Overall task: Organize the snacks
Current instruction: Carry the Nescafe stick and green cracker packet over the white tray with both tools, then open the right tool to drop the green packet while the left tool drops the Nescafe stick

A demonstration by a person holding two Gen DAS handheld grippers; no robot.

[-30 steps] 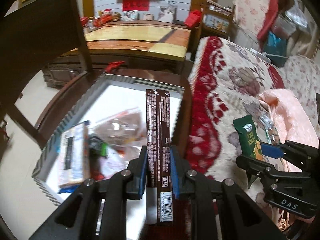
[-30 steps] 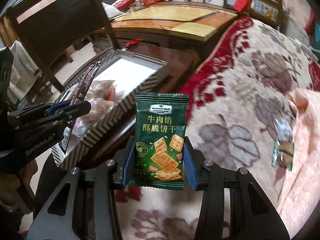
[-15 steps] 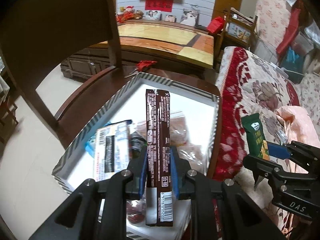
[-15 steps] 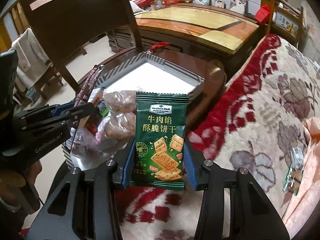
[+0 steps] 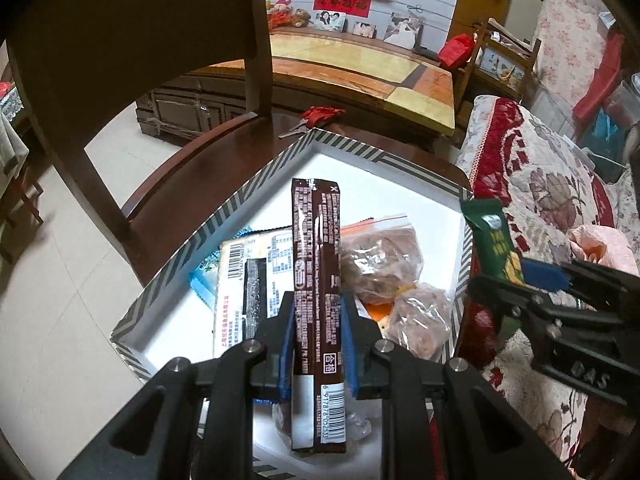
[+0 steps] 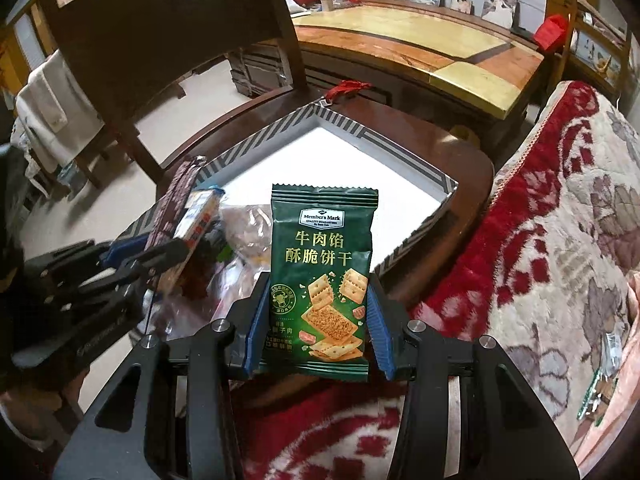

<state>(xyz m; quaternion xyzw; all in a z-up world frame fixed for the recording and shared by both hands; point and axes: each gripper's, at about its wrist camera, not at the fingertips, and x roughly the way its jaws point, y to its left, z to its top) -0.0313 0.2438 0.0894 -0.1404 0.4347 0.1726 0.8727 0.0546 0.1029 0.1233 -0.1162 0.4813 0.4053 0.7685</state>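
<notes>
**Snack box on chair seat: contents and items in hand**

Over the near end of the striped box (image 5: 224, 216), the left tool (image 5: 318, 332) is clamped on a long brown snack stick (image 5: 316, 264). Blue pads press both long edges near its lower end. The stick stands upright, barcode end nearest the camera.

Item, box: white inside, grey-and-white striped rim, resting on a dark wooden chair seat (image 5: 208, 160). Far half bare. Near half holds:
- a flat packet with barcode and printed text (image 5: 244, 276), left of the stick, lying on a blue-edged wrapper (image 5: 200, 284);
- two clear bags of brownish pieces (image 5: 380, 256), right of the stick, one with an orange-red zip strip.

Item, right tool (image 6: 318, 320): clamped on a green cracker packet (image 6: 322, 280), pads on its left and right sides, front face with cracker pictures toward the camera. The packet is held over the near right edge of the box, beside the red-and-cream floral blanket (image 6: 560, 240). From the left wrist view this packet shows edge-on at the right rim of the box.

Item, surroundings: red tassel (image 5: 322, 114) with keys on the seat just beyond the far corner of the box; chair back at far left; a low wooden table (image 5: 360, 68) with yellow and orange top beyond; small wrappers (image 6: 600, 380) lying on the blanket at near right.
</notes>
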